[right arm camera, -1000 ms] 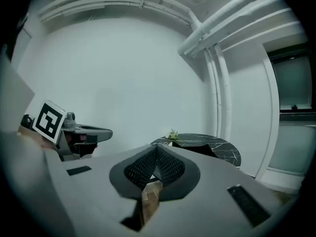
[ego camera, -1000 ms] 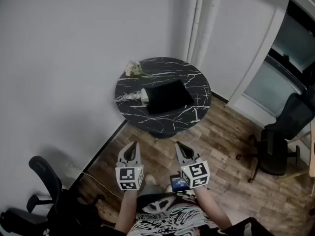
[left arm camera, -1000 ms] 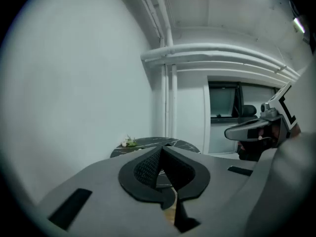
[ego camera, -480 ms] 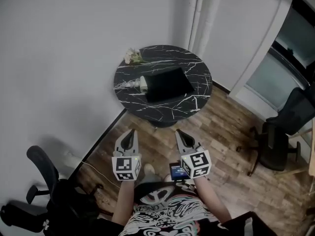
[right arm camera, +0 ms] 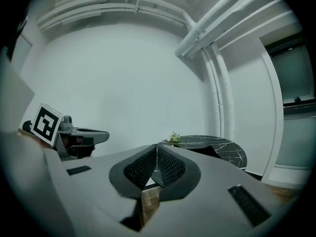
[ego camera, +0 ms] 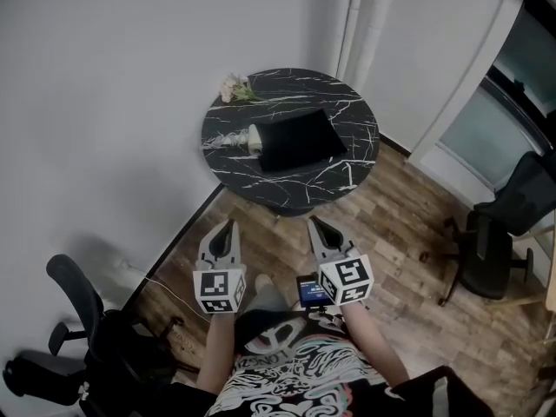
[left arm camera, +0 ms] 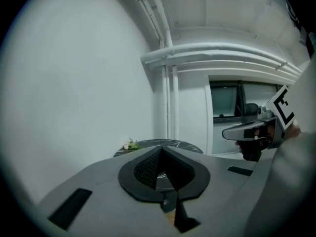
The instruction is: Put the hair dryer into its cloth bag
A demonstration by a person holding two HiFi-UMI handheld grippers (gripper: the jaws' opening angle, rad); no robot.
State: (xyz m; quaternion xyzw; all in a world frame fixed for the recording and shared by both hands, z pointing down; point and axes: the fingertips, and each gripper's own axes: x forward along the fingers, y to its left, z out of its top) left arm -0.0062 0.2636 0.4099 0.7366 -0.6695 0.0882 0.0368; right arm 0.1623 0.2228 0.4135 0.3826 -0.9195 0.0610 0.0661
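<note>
One wood floor (ego camera: 408, 224) spreads under the person, w/ two office chairs at its edges, one at left (ego camera: 74, 285) and one at right (ego camera: 495, 250). Round black marble tabletop (ego camera: 347, 176) stands ahead in the corner, well apart from both grippers. On it lies the black cloth bag (ego camera: 300, 142), flat. Touching its left edge is a pale, part-silver thing, prob. the hair dryer (ego camera: 243, 140). Left gripper (ego camera: 228, 230) and right gripper (ego camera: 318, 229) are held side by side over the floor, pointing toward the tabletop. Each has its jaws closed tip to tip w/ nothing btwn them. Small spray of flowers (ego camera: 234, 87) sits at the tabletop's far left rim.

Handling, as judged: the dryer looks rigid and smooth-shelled, likely slippery and heavier at the barrel end. Best taken across the handle or narrow neck, squarely, not by the rounded body. The bag looks soft and limp. It won't hold itself open, so one gripper should pinch the hem at the mouth. Which edge is the mouth can't be told from here.
</note>
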